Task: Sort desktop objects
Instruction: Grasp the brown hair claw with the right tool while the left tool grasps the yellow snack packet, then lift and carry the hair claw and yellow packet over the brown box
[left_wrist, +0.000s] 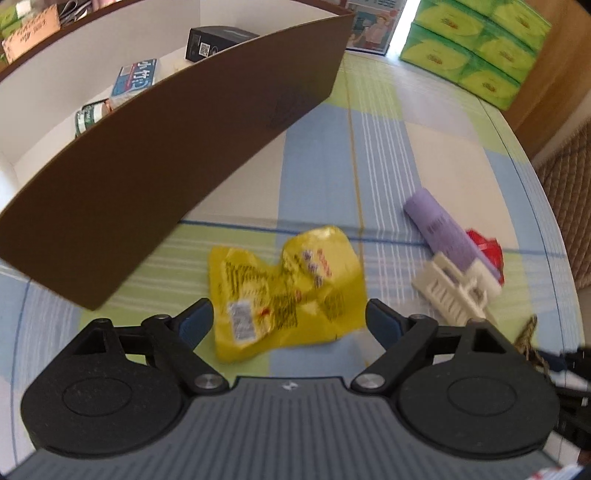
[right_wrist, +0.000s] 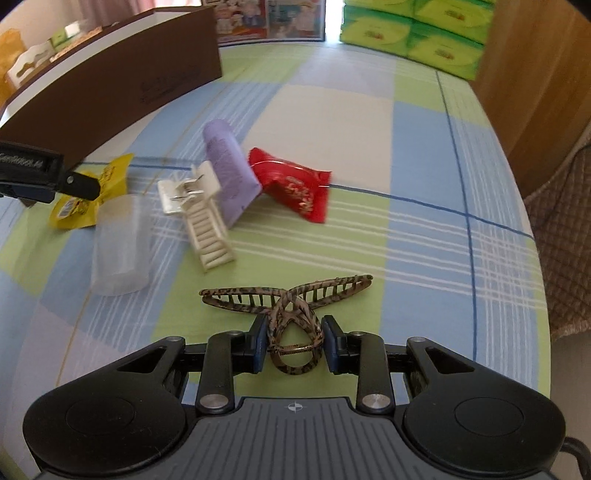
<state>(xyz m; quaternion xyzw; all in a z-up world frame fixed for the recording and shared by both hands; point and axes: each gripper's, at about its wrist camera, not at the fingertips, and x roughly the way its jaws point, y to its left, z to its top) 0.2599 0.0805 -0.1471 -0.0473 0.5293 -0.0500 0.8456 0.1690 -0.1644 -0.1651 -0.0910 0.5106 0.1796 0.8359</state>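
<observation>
Our right gripper (right_wrist: 294, 347) pinches the tortoiseshell hair claw (right_wrist: 288, 306). Our left gripper (left_wrist: 290, 319) hangs spread over the yellow snack wrapper (left_wrist: 284, 291).

Bright daylight fills both pictures. Things look a bit blurry and smeared. The edges bend round, and the corners go dark.

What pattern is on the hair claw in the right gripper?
Brown-and-black leopard print, clearest in the right wrist view.

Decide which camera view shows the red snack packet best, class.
The right wrist view: the red snack packet lies whole and unobstructed beside the purple tube. In the left wrist view only a sliver peeks from behind that tube.
</observation>
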